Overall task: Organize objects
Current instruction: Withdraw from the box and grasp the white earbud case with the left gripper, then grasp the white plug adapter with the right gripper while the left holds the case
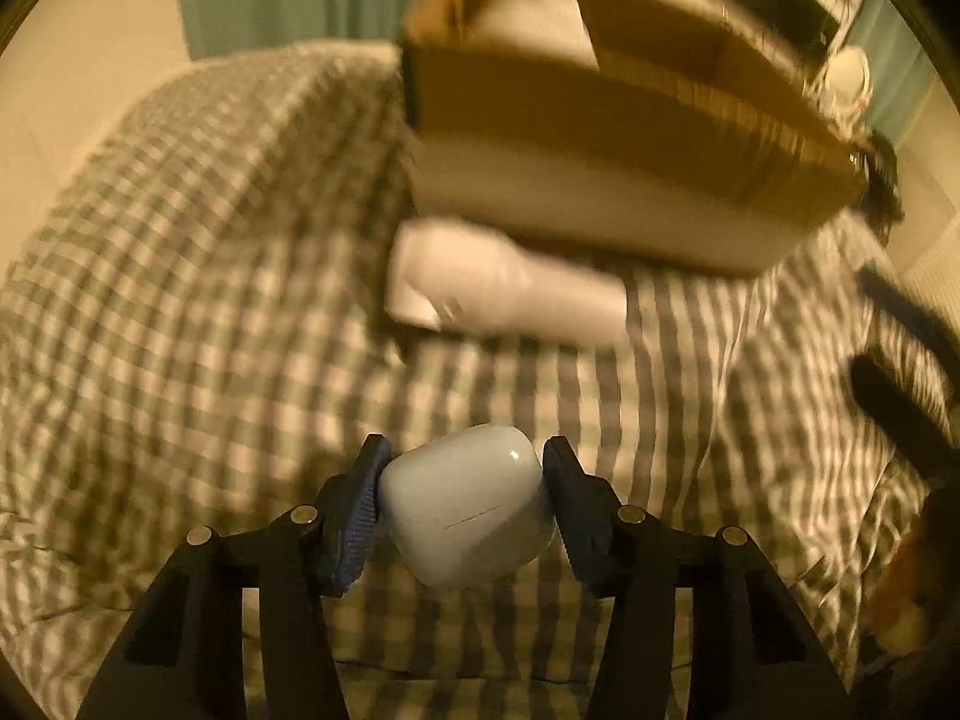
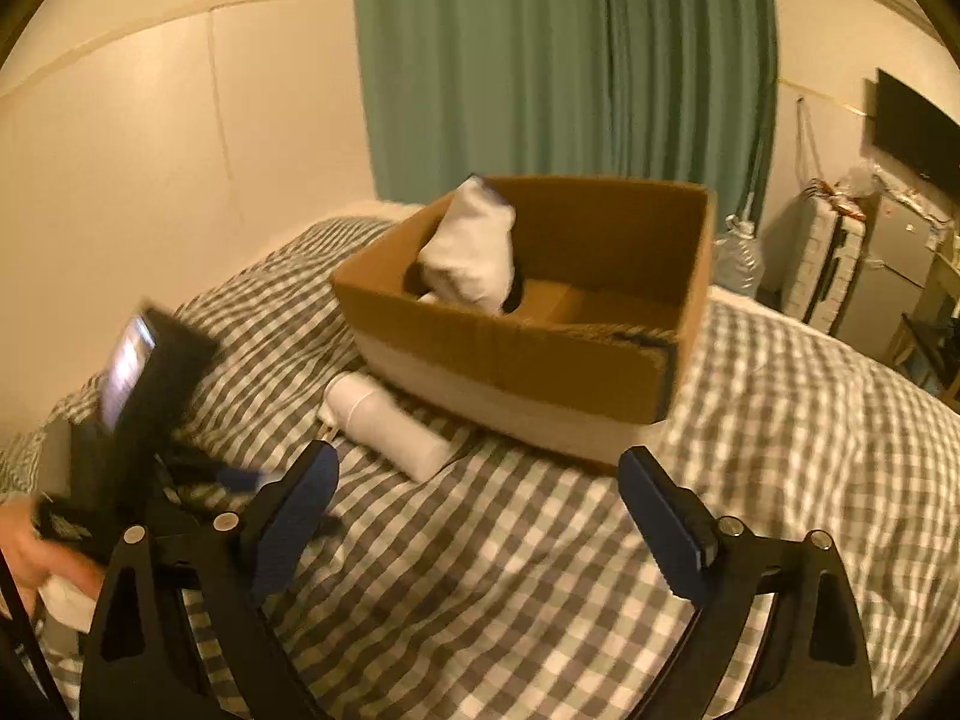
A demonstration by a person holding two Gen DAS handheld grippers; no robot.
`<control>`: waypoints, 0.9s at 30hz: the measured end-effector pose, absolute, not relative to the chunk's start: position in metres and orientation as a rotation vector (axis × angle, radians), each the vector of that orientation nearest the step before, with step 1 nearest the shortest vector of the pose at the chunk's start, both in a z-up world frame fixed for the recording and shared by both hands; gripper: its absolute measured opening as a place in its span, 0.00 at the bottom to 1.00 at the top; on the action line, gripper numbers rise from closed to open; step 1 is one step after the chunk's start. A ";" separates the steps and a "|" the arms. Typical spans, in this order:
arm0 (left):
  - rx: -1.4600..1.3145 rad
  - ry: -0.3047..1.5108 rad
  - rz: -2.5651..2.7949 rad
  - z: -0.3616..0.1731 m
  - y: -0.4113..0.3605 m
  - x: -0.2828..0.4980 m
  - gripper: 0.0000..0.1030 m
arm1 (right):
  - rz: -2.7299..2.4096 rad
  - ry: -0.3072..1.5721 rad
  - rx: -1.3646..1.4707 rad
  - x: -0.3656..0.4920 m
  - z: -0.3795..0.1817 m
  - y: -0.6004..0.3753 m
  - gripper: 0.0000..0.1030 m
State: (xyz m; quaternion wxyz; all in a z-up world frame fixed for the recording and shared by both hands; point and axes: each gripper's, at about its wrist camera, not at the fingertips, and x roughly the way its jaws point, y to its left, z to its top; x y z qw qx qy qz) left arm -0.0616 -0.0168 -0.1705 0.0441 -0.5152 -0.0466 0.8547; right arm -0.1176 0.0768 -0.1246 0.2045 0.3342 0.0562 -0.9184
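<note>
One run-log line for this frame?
left gripper: shut on earbud case | right gripper: open, empty | bottle: lying beside cardboard box

White earbud case (image 1: pixel 465 507), tilted, gripped.

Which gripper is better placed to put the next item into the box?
Left. The left gripper already has the white earbud case clamped between its pads, with the cardboard box ahead. The right gripper is open and empty above the bedspread.
</note>
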 end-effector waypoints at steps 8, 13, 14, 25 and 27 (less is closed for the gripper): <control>-1.427 -0.065 2.855 -0.142 -0.058 -0.064 0.52 | -2.429 0.339 1.003 -0.147 -0.157 0.028 0.88; -1.370 -0.050 2.919 -0.136 -0.072 -0.057 0.52 | -2.365 0.456 1.040 -0.167 -0.179 -0.003 0.84; -1.368 -0.062 2.920 -0.135 -0.076 -0.060 0.52 | -2.348 0.486 1.050 -0.171 -0.185 -0.010 0.84; -1.415 -0.161 2.901 -0.147 -0.087 -0.065 0.52 | -2.321 0.625 1.124 -0.193 -0.218 -0.046 0.52; -1.404 -0.150 2.912 -0.146 -0.085 -0.061 0.52 | -2.328 0.598 1.134 -0.189 -0.214 -0.040 0.35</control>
